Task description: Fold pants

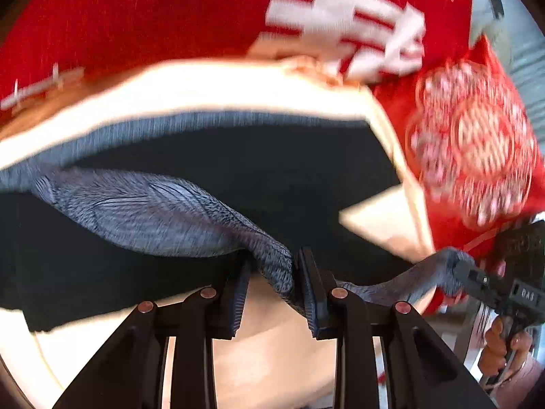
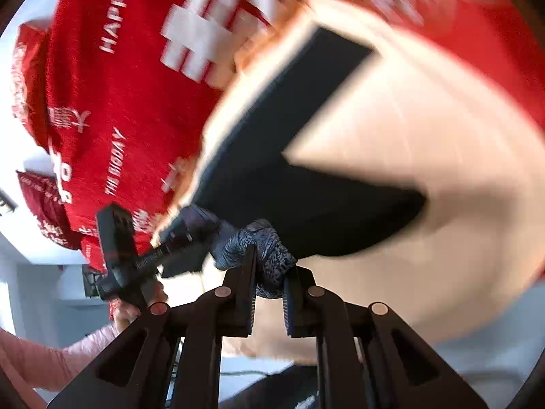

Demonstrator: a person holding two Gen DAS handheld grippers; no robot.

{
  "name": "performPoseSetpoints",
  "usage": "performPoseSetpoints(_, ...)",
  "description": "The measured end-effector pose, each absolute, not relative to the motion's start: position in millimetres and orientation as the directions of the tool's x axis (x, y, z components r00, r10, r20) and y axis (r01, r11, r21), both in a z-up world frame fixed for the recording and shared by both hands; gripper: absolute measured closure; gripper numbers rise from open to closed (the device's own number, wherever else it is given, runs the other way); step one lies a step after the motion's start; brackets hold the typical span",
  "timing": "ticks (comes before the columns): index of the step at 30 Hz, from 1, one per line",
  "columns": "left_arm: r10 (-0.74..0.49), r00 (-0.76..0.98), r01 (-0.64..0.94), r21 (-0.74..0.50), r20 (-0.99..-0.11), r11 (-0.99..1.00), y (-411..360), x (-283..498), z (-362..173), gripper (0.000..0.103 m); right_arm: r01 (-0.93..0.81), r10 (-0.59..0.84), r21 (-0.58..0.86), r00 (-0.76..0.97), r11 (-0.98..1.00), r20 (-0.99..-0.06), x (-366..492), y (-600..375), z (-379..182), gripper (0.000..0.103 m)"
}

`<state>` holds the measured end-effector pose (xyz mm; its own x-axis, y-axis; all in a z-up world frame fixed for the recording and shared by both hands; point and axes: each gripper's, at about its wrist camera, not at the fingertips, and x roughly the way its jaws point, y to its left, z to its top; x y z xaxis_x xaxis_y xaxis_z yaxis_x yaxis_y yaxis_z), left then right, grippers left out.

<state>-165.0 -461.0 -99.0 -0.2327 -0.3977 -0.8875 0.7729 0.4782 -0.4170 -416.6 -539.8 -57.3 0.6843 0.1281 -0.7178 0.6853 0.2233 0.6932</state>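
While blurred, pants [image 1: 163,211] on pale surface [image 1: 272,351], prob. red bedding [image 1: 136,17] behind

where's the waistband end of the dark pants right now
I can't tell which end it is, but one edge of the pants is bunched in both grippers, left gripper and right gripper, lifted above the cream surface.

Motion blur smears the red cloth's [image 1: 170,17] white print
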Motion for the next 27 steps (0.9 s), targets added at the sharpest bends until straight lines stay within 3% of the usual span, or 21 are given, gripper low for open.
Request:
performPoseSetpoints(3, -0.437, -0.160, 0.778, -0.385, -0.885, 0.496, -490.2, -145.1, -89.0, 0.072, 0.672, 0.110, 0.673, 0.678, 0.307, -0.727, -388.2, -590.5, -42.0, 0.089)
performPoseSetpoints(5, -0.436, -0.067, 0.791, -0.314, -0.898, 0.525, -509.0, -131.9, -85.2, 0.049, 0.667, 0.090, 0.660, 0.677, 0.345, -0.731, -370.7, -626.7, -35.6, 0.089)
performPoseSetpoints(6, -0.435, -0.030, 0.793, -0.287, -0.900, 0.538, -510.6, -126.3, -81.8, 0.023, 0.673, 0.081, 0.650, 0.670, 0.352, -0.738, -365.5, -643.5, -36.3, 0.089)
performPoseSetpoints(7, -0.445, 0.024, 0.792, -0.255, -0.895, 0.555, -509.1, -117.4, -77.0, 0.016, 0.688, 0.068, 0.635, 0.658, 0.350, -0.750, -357.5, -659.8, -39.1, 0.089)
performPoseSetpoints(12, -0.381, 0.107, 0.783, -0.158, -0.918, 0.601, -506.3, -94.1, -82.7, 0.016, 0.785, 0.029, 0.507, 0.533, 0.356, -0.846, -327.3, -719.9, -70.2, 0.081)
performPoseSetpoints(14, -0.331, 0.127, 0.777, -0.114, -0.935, 0.619, -491.1, -86.9, -89.9, 0.016, 0.808, 0.002, 0.438, 0.475, 0.394, -0.880, -314.9, -728.6, -75.5, 0.063)
performPoseSetpoints(15, -0.300, 0.141, 0.775, -0.083, -0.944, 0.626, -486.5, -86.4, -95.6, 0.016, 0.813, -0.020, 0.414, 0.462, 0.409, -0.887, -311.2, -729.6, -72.0, 0.041)
performPoseSetpoints(16, -0.262, 0.156, 0.770, -0.049, -0.952, 0.636, -480.5, -85.1, -102.8, 0.016, 0.817, -0.034, 0.400, 0.453, 0.416, -0.891, -309.2, -728.6, -67.1, 0.029)
performPoseSetpoints(23, -0.122, 0.174, 0.687, 0.032, -0.977, 0.726, -450.2, -73.6, -145.0, 0.016, 0.855, -0.051, 0.353, 0.400, 0.381, -0.915, -347.8, -685.9, -65.6, 0.030)
performPoseSetpoints(27, -0.083, 0.168, 0.687, 0.057, -0.982, 0.725, -446.3, -71.1, -164.5, 0.016, 0.913, -0.024, 0.311, 0.329, 0.264, -0.944, -372.4, -675.0, -104.8, 0.048)
